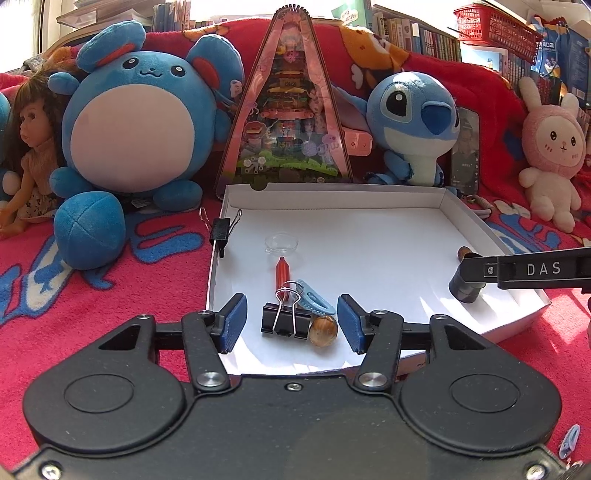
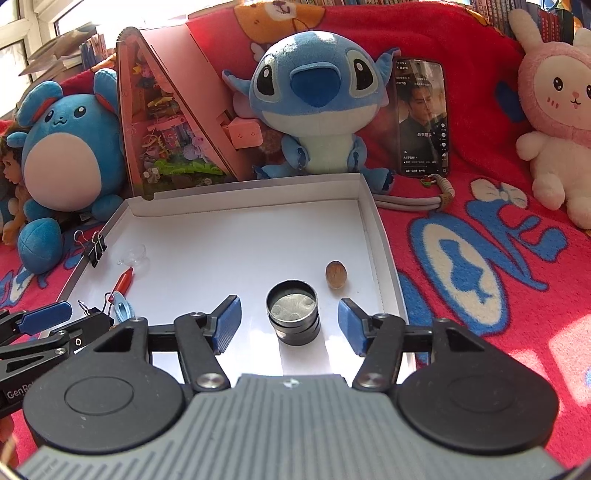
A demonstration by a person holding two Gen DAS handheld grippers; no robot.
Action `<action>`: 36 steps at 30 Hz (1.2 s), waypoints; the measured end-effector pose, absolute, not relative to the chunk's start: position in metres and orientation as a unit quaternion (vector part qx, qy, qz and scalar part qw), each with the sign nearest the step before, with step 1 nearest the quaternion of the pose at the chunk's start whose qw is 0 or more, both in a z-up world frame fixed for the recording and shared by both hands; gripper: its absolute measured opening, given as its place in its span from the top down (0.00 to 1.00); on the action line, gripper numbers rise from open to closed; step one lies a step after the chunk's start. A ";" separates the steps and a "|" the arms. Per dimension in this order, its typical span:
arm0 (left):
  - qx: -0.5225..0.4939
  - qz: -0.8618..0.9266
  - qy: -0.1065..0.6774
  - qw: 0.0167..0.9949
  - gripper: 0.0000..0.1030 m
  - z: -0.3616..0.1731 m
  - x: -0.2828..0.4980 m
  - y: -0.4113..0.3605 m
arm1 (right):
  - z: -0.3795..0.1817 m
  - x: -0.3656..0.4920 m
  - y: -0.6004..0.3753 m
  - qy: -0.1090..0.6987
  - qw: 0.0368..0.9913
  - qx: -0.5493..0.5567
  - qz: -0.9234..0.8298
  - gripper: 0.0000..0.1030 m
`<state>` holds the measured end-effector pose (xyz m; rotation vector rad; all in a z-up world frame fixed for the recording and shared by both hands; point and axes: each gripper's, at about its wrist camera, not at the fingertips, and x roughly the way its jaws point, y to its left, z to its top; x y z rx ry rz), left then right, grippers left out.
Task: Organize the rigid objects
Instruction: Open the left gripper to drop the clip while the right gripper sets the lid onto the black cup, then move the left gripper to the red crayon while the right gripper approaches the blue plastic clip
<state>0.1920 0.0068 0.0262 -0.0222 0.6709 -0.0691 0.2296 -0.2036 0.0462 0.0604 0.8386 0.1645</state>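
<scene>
Left wrist view: the left gripper (image 1: 291,322) hangs spread around a black binder clip (image 1: 284,320) touching a wooden bead (image 1: 323,331) at the white tray's (image 1: 495,236) near edge; closing could nudge the bead rolling.

Right wrist view: the right gripper (image 2: 290,322), jaws apart, flanks a round metal tin (image 2: 294,311); an off-centre squeeze may tip it.

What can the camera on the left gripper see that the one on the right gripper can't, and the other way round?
Only the left wrist view shows the red basket up on the shelf and the brown bead lying beside the black binder clip in front of the left gripper.

Only the right wrist view shows the inside of the round metal tin, which sits between the open jaws of the right gripper.

Both show the white tray, the red pen, the clear suction cup and the Stitch plush.
</scene>
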 end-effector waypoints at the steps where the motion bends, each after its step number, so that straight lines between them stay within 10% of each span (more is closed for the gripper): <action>1: -0.008 -0.035 0.326 0.945 0.49 0.028 0.189 0.006 | 0.047 0.228 -0.204 0.404 0.911 0.028 0.081 0.28; 36: 0.027 -0.195 0.341 0.919 0.37 0.032 0.056 -0.039 | 0.056 0.094 -0.248 0.322 0.938 -0.062 0.111 0.12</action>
